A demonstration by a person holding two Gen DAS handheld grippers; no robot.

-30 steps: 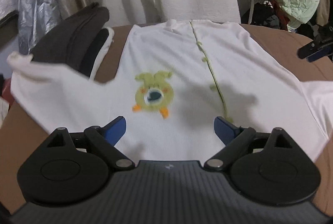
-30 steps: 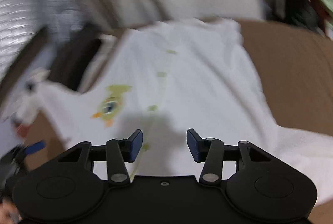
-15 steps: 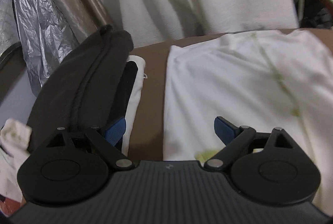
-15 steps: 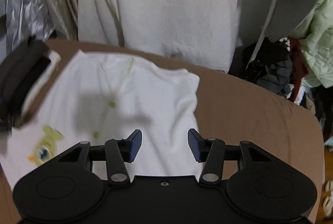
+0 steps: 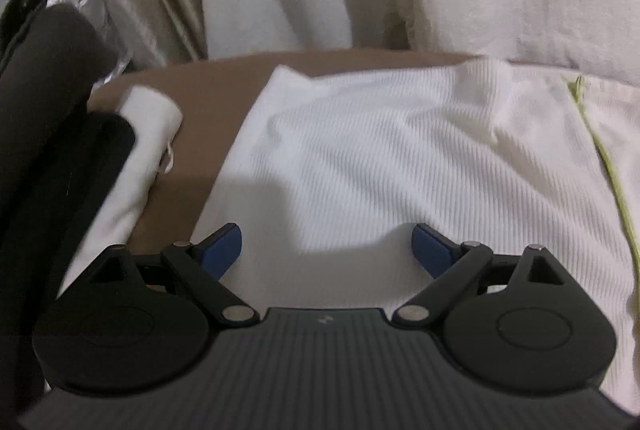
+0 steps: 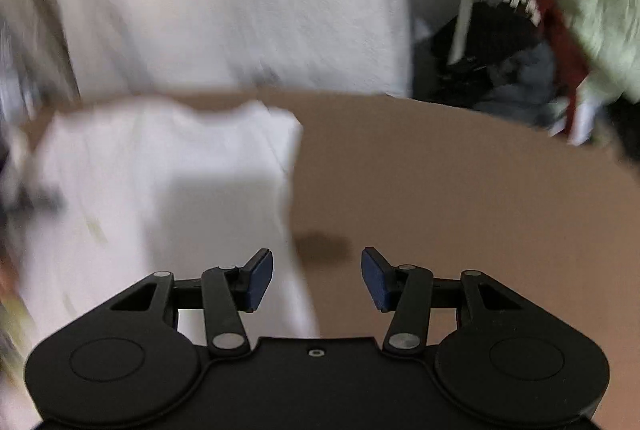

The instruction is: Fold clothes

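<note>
On the brown table a white ribbed garment with a green placket line is spread flat, near a pile of dark folded clothes at its left. Both the left gripper and the right gripper are held wide apart above it, and nothing is gripped. For a clean fold, the two side edges should probably be pinched at matching height and lifted together.
</note>
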